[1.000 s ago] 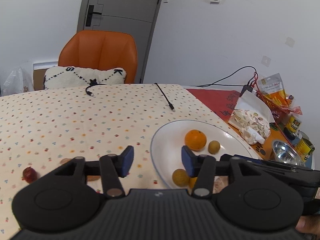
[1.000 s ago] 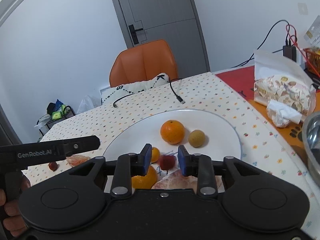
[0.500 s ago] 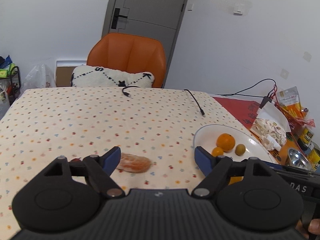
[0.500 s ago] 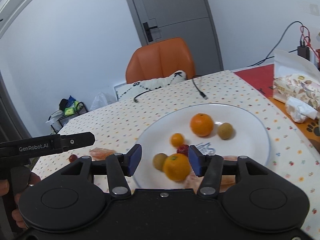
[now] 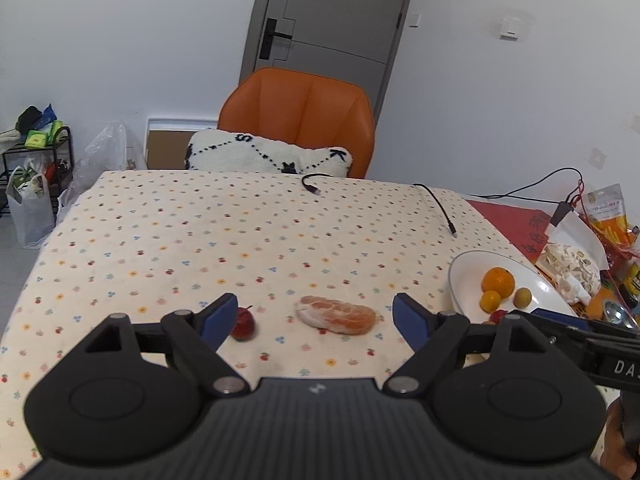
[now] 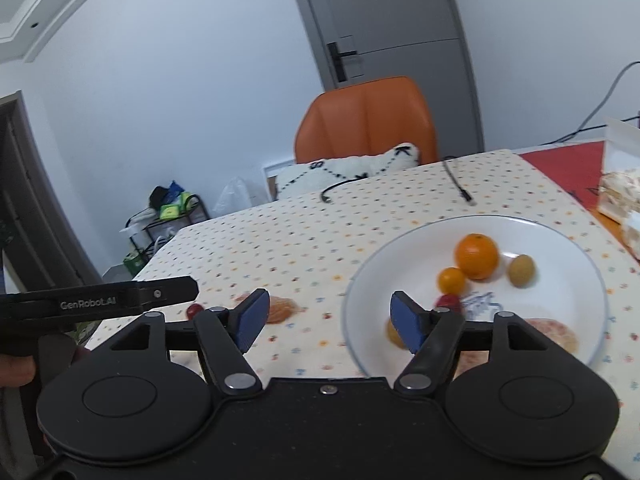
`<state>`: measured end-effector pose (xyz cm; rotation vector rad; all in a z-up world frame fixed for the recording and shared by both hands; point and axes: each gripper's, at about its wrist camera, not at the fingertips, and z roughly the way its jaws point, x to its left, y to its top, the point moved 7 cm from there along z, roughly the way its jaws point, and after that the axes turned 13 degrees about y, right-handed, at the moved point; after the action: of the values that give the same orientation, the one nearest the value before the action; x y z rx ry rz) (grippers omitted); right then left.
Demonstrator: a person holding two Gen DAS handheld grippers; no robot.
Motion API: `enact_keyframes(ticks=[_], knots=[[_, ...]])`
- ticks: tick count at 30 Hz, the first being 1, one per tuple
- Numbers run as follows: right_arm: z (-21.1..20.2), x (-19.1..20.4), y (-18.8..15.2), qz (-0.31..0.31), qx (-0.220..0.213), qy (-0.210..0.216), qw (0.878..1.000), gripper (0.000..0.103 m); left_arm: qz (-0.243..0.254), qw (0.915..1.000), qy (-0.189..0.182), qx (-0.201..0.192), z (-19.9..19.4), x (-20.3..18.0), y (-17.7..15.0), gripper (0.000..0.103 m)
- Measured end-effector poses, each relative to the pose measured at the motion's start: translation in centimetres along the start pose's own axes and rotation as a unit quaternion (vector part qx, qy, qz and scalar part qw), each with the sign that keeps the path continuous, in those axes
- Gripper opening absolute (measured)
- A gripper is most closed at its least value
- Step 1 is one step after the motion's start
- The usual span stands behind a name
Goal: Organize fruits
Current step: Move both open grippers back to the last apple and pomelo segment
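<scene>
We held the left gripper (image 5: 315,319) low over the near part of the table (image 5: 168,236), its jaws opening and wide apart with nothing clamped; the peeled orange segment (image 5: 337,315) lay on the cloth between the blue pads, touching neither, and a small red fruit (image 5: 243,323) sat just beside the left pad. Our right gripper (image 6: 326,317) hovered at the near rim of the white plate (image 6: 568,252), jaws also opening and empty. On the plate, toward the table's right edge, lay a large orange (image 6: 477,257), a smaller orange (image 6: 452,280), an olive-green fruit (image 6: 521,269), a red fruit (image 6: 447,302) and what looked like peeled pieces, blurred. Beyond the far edge stood an orange chair (image 5: 298,118) with a white cushion (image 5: 266,156).
</scene>
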<state>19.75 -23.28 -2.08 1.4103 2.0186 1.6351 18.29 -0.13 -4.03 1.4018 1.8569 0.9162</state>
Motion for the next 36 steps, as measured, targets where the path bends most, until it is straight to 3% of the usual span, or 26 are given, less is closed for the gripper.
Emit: enact_keyframes(ticks=[12, 21, 30, 36], knots=[[2.5, 2.4, -0.6, -0.012, 0.022, 0.034, 0.999, 0.066, -0.017, 0.9994, 0.029, 0.005, 1.0, 2.1, -1.1, 0.083], [4.8, 4.0, -1.5, -0.016, 0.053, 0.059, 0.997, 0.056, -0.024, 0.9990, 0.036, 0.008, 1.7, 2.8, -1.6, 0.080], [6.5, 4.4, -2.0, -0.014, 0.071, 0.052, 0.996, 0.056, -0.030, 0.9987, 0.035, 0.020, 3.3, 3.2, -2.2, 0.074], [7.8, 4.2, -2.3, -0.016, 0.083, 0.040, 0.996, 0.055, -0.039, 0.9982, 0.036, 0.027, 4.2, 3.7, -2.6, 0.064]])
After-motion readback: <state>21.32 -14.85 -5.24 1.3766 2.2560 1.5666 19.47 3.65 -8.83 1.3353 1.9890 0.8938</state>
